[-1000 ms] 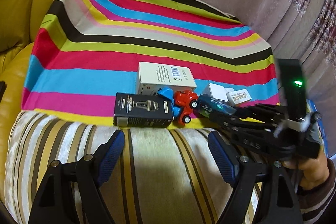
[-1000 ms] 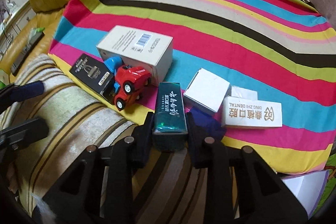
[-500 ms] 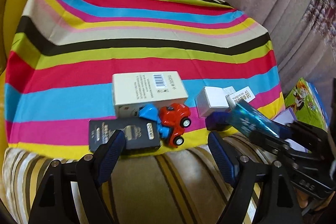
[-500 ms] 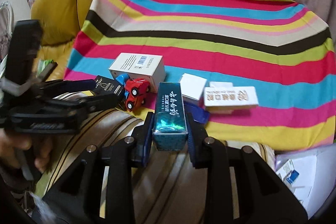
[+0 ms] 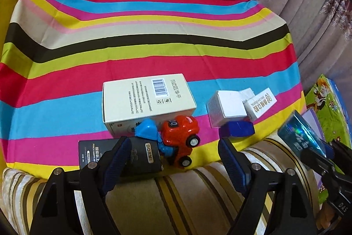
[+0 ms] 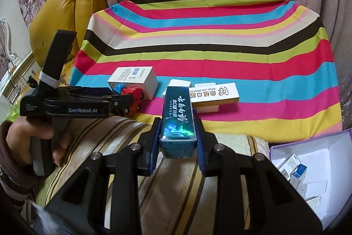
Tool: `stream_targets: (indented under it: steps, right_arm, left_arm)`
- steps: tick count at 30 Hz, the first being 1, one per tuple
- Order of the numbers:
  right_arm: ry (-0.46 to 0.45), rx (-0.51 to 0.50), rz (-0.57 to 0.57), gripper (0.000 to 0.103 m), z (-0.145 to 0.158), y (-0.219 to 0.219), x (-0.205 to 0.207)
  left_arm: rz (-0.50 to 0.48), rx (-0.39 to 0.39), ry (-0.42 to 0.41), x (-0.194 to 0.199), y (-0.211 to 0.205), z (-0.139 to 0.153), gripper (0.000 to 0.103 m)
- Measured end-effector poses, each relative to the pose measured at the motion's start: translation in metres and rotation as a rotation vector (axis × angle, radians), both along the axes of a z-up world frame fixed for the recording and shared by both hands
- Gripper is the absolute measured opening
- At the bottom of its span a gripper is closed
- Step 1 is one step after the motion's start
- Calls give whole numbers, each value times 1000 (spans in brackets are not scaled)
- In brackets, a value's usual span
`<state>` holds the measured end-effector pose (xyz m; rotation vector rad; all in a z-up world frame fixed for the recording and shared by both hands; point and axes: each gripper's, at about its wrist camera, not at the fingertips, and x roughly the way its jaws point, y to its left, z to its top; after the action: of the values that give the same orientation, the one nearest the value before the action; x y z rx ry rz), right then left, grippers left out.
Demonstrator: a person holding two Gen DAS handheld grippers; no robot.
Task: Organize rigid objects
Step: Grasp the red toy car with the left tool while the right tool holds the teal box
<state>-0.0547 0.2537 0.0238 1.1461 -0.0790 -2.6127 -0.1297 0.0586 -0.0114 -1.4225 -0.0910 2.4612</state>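
Note:
My right gripper is shut on a teal box and holds it above the striped cushion; the box also shows at the right of the left wrist view. My left gripper is open, its fingers on either side of a red and blue toy car and over a black box. Behind these lie a large white box, a small white box, a white dental box and a dark blue object, all on a striped cloth.
An open purple-edged box with several small cartons sits at the lower right. A green cartoon-printed box lies right of the cloth. A yellow leather cushion is at the left, with pink upholstery behind.
My right gripper has lifted the teal box off the cloth and pulled it back to the right. My left gripper has moved forward over the black box and toy car.

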Motion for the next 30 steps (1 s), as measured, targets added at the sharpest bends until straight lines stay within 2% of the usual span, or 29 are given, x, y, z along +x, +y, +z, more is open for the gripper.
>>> stream_targets:
  steps: [4, 10, 14, 17, 22, 30]
  right_arm:
    - [-6, -20, 2, 33, -3, 3, -1]
    - [-5, -33, 5, 33, -3, 4, 1]
    - [-4, -36, 5, 33, -3, 4, 1]
    - [-5, -35, 4, 33, -3, 4, 1]
    - [-6, -33, 3, 33, -3, 4, 2]
    - [-13, -36, -1, 33, -4, 5, 3]
  left_arm:
    - [4, -55, -1, -4, 8, -1, 83]
    - [43, -193, -10, -9, 21, -4, 83]
    - [44, -242, -17, -11, 26, -6, 82]
    - [46, -273, -14, -12, 30, -6, 75]
    - [38, -286, -25, -15, 35, -8, 57]
    - [23, -257, -13, -11, 34, -5, 57]
